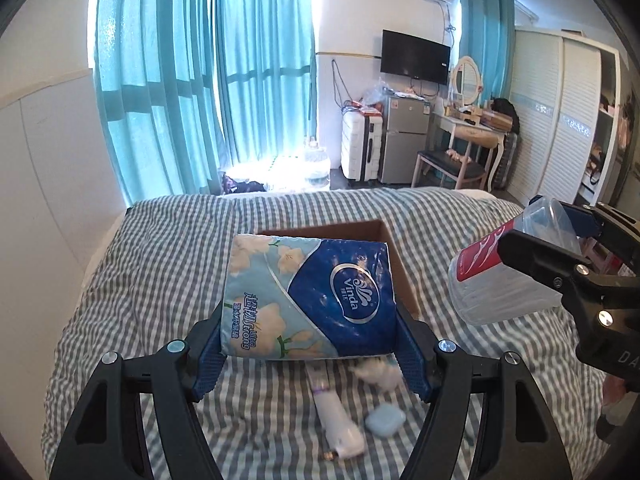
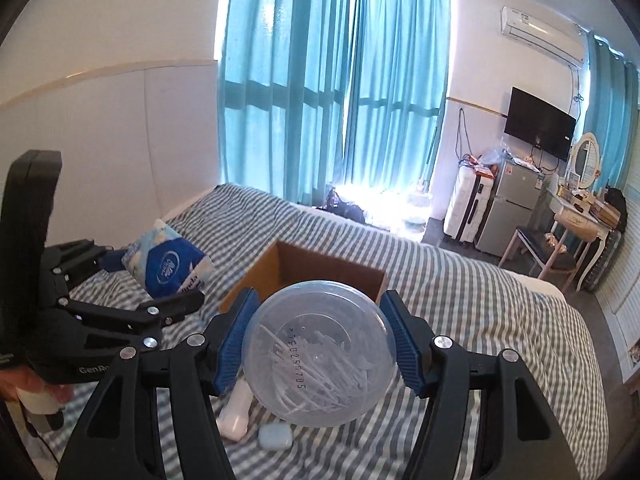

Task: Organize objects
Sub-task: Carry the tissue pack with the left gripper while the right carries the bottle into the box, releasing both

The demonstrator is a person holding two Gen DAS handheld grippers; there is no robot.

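While left jaws clamp the tissue pack point(image 1: 308, 300), right jaws grip a cotton-swab tub point(image 2: 320, 354) (swabs visible only end-on), perhaps above cardboard box point(image 2: 320, 268).

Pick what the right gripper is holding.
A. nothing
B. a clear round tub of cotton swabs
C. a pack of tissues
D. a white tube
B: in the right wrist view the right gripper has its blue pads pressed on both sides of the clear tub of cotton swabs.
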